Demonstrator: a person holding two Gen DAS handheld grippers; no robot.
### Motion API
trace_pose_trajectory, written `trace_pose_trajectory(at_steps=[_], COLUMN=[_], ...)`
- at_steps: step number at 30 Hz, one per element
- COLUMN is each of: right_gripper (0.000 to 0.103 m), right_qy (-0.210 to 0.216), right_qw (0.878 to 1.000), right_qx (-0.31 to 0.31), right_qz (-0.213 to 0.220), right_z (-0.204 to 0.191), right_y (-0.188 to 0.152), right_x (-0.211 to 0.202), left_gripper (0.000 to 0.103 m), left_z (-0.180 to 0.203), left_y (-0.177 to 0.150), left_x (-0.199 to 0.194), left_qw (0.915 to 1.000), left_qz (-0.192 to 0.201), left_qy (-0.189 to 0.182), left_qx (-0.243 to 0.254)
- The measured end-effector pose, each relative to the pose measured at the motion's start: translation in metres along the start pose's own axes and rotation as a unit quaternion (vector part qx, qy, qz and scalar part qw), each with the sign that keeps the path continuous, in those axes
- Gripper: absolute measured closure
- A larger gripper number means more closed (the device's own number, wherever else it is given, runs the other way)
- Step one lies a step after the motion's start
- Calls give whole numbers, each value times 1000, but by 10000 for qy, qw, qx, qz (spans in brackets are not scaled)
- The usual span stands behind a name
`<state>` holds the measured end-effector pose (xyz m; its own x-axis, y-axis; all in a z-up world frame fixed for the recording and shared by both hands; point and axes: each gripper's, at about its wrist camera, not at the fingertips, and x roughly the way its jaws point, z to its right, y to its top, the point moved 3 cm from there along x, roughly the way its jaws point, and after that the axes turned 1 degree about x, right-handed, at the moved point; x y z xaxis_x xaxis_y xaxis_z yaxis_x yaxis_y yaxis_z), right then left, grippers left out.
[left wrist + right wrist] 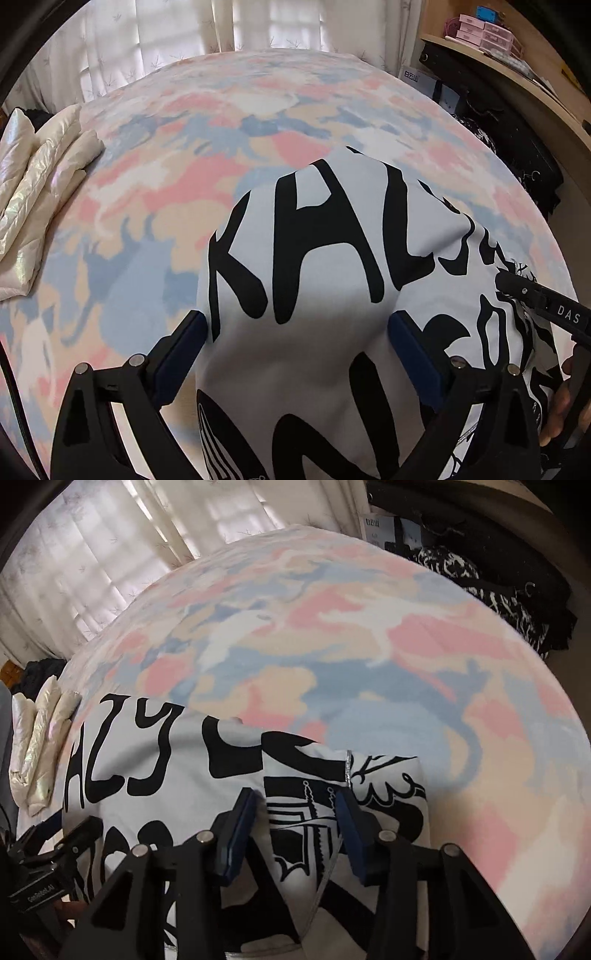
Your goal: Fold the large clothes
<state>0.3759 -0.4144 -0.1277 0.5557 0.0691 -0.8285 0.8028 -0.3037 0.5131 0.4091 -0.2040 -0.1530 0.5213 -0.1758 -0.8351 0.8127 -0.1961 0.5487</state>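
1. On the bed, a pastel bedspread (155,206) patterned in pink, blue, cream and white covers the whole surface, and the white garment with large black lettering (317,266) lies spread on its near part.
2. From the left wrist view, the left gripper (295,343) hangs just above the garment with its blue-padded fingers (184,350) wide apart, straddling the printed letters; nothing is between them but the cloth below.
3. From the right wrist view, the right gripper (299,830) sits over the garment's right edge, where a folded part with finer black line drawings and a thin silvery trim (347,771) lies on top.
4. Its jaws stand apart; whether the pads (236,830) touch the fabric cannot be told.
5. A cream quilted puffer jacket (40,192) lies folded at the far left of the bedspread, well apart from the garment.
6. White patterned curtains (207,26) hang behind the bed.
7. To the right, a wooden shelf (524,70) holds a stack of pink boxes (480,31) with a small blue box on top.
8. Below the shelf, dark bags and a black-and-white patterned cloth (491,594) are piled beside the bed.
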Motion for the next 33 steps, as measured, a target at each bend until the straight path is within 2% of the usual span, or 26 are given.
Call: trace_pose_trajectory(at_steps=[4,8,14,17,22,24,25,33], right_gripper=[58,57,56,49,47,36,33,32], right_qy=[-13,351,390,432,573,628,648,835], right_qw=[10000,9992,9992,9990,9981,9976,9974,9954], right_qx=[4,140,-4,-50,-165,-213,-235,-350], right_qz=[-82,-150,-63,-68,-156,-205,-202,-322], right_z=[-4,2,11,14,14,12,12,13], right_y=[0,-4,-21,-33,-59,-68,-71,-94], right_x=[-6,-27,-76,-95,-123,-131,-134,-150], left_gripper=[5,5,5,5,5,5,5,5], left_z=[-2,-6,-14,-14,-15,-15,-15,-12], left_y=[-2,-7,-19,-28,-49,-57,-61,-91], left_x=[-7,-26,-71,-96,-133,-143,-148,-161], left_qw=[9999,9988,9993,9993,9992,9993,9993,9985], left_qz=[57,220,293,266,231,209,187,-8], left_qy=[90,421,228,172,145,110,84,272], left_qx=[-4,114,92,215,278,289,317,482])
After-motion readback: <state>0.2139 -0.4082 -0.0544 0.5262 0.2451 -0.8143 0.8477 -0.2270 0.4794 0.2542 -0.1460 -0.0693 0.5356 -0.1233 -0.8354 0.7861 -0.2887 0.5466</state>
